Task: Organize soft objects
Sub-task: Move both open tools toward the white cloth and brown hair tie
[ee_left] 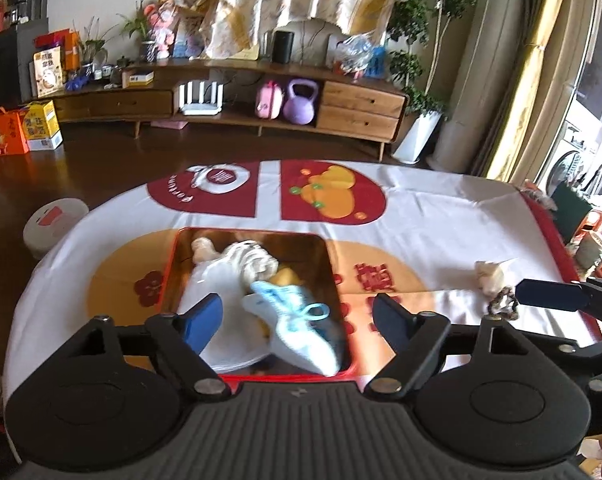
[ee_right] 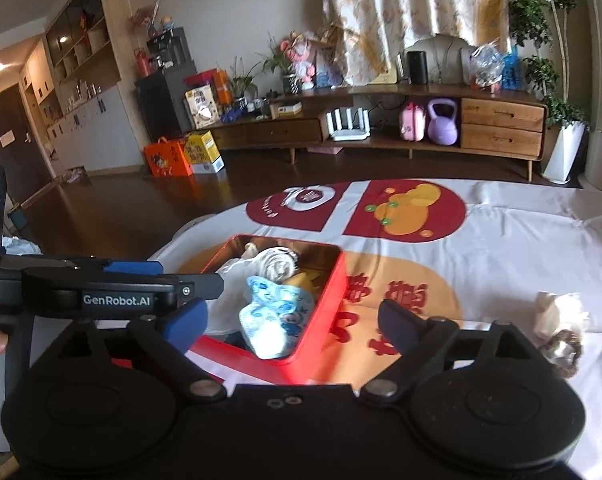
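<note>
Since both my tongs, left gripper (ee_left: pixel 297 322) and right gripper (ee_right: pixel 291 322), hang wide open and empty above the red tin (ee_right: pixel 321 304), the blue sock (ee_left: pixel 301 326) drapes over its near rim and might slide out, while the cream cloth (ee_right: pixel 559 312) and scrunchie (ee_right: pixel 561 350) wait right of it

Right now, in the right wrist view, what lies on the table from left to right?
Red tin holding the blue patterned cloth → cream cloth bundle → brown scrunchie, just beyond the bundle and nearer the camera.
</note>
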Action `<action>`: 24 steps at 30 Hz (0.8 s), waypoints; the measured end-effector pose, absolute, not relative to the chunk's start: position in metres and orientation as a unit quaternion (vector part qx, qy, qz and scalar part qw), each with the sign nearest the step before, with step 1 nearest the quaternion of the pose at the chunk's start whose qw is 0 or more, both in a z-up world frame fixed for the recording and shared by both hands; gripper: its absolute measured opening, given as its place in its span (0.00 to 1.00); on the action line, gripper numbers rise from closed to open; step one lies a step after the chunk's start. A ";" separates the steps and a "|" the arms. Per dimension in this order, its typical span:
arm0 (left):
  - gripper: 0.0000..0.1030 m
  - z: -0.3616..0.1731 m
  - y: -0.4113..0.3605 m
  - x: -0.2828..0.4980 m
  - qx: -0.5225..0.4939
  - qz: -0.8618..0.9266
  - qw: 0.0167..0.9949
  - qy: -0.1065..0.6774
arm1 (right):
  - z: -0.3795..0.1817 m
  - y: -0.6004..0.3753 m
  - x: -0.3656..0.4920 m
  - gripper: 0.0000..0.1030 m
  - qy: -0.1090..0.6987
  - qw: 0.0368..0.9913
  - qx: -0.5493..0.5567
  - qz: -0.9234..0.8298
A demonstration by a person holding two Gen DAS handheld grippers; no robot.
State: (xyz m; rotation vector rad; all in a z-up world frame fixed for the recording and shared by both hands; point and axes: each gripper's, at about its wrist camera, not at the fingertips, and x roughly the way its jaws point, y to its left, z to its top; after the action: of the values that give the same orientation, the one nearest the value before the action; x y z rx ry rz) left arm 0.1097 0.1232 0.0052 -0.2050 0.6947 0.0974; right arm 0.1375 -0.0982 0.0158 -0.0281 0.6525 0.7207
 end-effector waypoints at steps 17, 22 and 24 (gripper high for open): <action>0.83 0.006 0.027 0.142 -0.095 -0.030 0.942 0.322 | 0.005 -0.194 0.153 1.00 0.307 0.909 0.003 0.282; 0.83 0.001 -0.001 0.163 -0.080 -0.044 0.940 0.329 | -0.004 -0.218 0.163 1.00 0.307 0.914 0.004 0.263; 0.83 -0.001 -0.012 0.172 -0.077 -0.057 0.939 0.331 | -0.008 -0.228 0.169 1.00 0.309 0.916 0.006 0.255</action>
State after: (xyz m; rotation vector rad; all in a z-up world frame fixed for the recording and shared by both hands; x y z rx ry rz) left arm 0.1721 -0.0123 -0.0008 -0.1563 0.6764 -0.1158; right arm 0.1688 -0.2278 -0.0084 0.0115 0.6360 0.5257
